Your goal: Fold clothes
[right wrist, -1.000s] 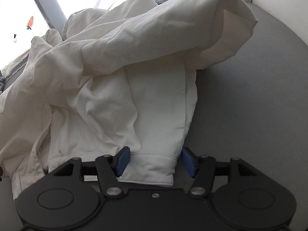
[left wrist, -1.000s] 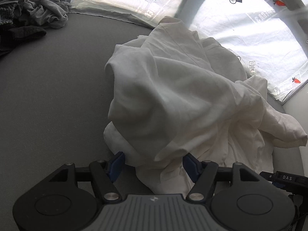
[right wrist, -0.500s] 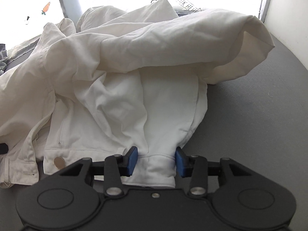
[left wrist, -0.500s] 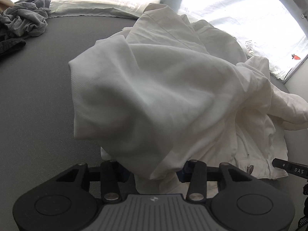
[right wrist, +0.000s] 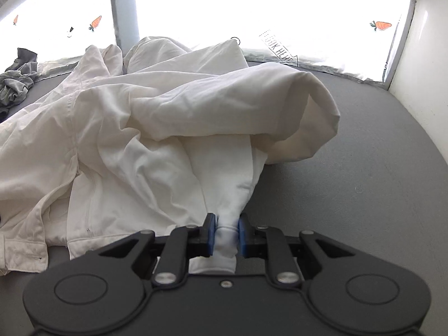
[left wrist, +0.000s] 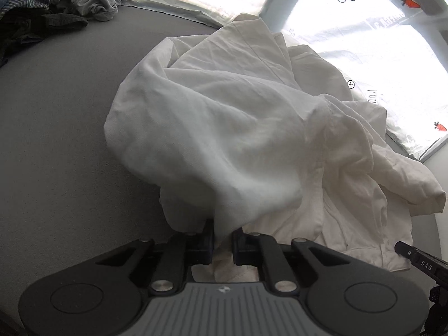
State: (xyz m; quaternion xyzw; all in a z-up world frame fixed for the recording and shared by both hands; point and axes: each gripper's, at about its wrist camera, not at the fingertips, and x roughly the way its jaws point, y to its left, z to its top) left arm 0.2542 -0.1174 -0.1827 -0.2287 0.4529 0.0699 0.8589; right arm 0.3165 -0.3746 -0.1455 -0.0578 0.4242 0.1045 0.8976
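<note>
A crumpled white garment lies heaped on the grey table; it also fills the right wrist view. My left gripper is shut on a bunched fold at the garment's near edge. My right gripper is shut on a gathered hem of the same garment, the cloth pinched between the blue pads. An open sleeve or leg end flops to the right. The right gripper's tip shows at the left view's right edge.
A pile of dark grey clothes lies at the far left; part of it shows in the right wrist view. Bright carrot-printed window panels run behind the table. A white wall bounds the right side.
Both grippers closed from open onto the garment's near edge. The cloth has bunched between the pads and been drawn up toward the cameras.
</note>
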